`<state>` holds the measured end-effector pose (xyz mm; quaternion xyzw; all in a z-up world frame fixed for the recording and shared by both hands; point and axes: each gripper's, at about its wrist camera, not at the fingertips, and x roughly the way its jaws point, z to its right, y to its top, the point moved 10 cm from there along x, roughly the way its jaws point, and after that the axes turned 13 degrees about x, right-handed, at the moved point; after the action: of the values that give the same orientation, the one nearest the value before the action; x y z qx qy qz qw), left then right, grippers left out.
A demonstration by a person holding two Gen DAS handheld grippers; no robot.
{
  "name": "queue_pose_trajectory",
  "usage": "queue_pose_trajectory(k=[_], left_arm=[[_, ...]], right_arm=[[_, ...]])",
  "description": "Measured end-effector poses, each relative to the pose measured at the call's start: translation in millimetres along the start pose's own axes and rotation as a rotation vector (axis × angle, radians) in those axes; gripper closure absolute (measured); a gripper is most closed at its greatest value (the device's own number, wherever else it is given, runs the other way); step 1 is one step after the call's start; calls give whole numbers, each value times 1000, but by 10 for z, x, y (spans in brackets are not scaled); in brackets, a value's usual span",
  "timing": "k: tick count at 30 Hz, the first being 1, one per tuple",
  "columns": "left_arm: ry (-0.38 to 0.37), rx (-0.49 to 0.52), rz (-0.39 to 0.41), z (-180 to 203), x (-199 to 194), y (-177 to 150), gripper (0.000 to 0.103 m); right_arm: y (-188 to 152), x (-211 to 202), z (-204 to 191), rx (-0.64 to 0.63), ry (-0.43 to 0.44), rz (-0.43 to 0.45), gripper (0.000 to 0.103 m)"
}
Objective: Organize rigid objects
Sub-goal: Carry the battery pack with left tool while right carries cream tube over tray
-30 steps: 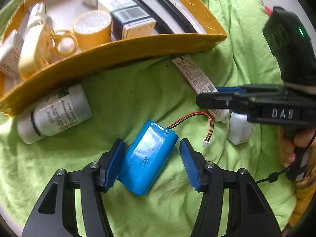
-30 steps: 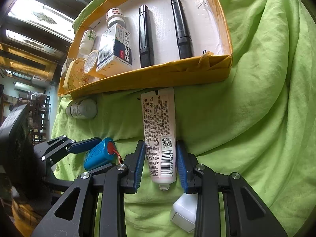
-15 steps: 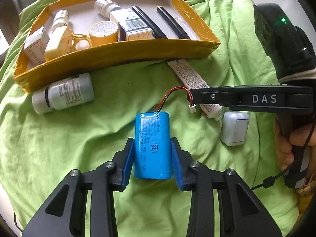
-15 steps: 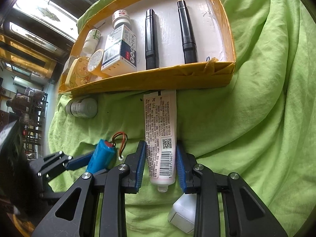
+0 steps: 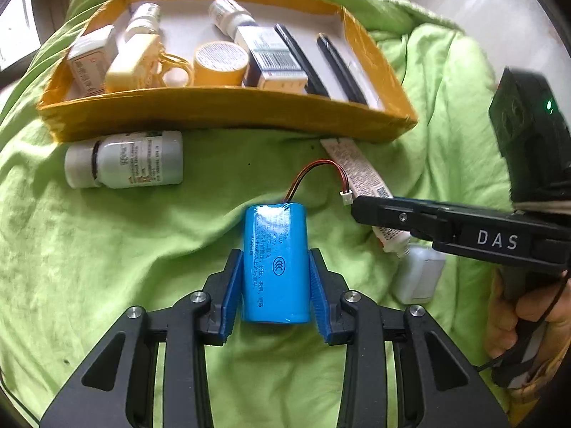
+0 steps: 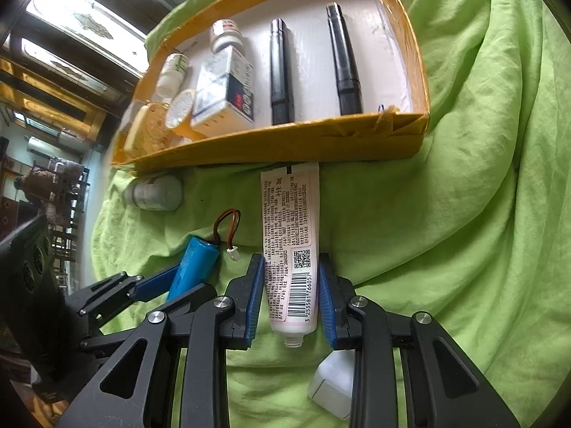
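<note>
**Both tools loaded, tray next**

Since a second ago the left tool [image 5: 274, 281] has gone from standing wide around the tilted blue battery pack [image 5: 275, 262] to clamping it squarely between its pads, pack now lined up along the fingers with its red and black lead [image 5: 314, 174] trailing toward the top of the frame. The right tool [image 6: 292, 294] is closed on the white tube [image 6: 289, 249] near its cap end, much as before, the far end of the tube reaching up to the front wall of the yellow tray [image 6: 285, 142].

Gripping each item across its narrow width, low in the frame, probably leaves the long end free to go over the tray wall first. Bare white floor shows at the tray's right, beside the two black pens [image 6: 280, 71], a likely slot.

On the green cloth [image 5: 107, 249] a white bottle [image 5: 125, 158] lies on its side at centre left against the tray, and a small white block [image 5: 419, 278] sits lower right.
</note>
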<state>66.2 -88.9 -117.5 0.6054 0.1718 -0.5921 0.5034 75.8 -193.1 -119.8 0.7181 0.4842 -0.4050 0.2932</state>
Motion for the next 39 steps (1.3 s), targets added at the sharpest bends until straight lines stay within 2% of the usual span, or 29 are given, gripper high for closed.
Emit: queue_pose_trajectory(k=[7,11,26,29,39], left_arm=[[-12,-6,76,32,-348,44,70],[-6,-6,95,2,-450,59,70],[91,-41,165,-192,-656,400,70],[131,-36,182,-217,-693,491,70],[169,-18,186,-265,-644,720,70]], right_arm=[[-16,-168,-130,-22,66,23,78],[-9,-224,-163,-26,83,36,78],[38,-340,-297,-15,127,76,78],[84,-361,-316,-10,129,91,78],[314,-544,-365,1,118,164,77]])
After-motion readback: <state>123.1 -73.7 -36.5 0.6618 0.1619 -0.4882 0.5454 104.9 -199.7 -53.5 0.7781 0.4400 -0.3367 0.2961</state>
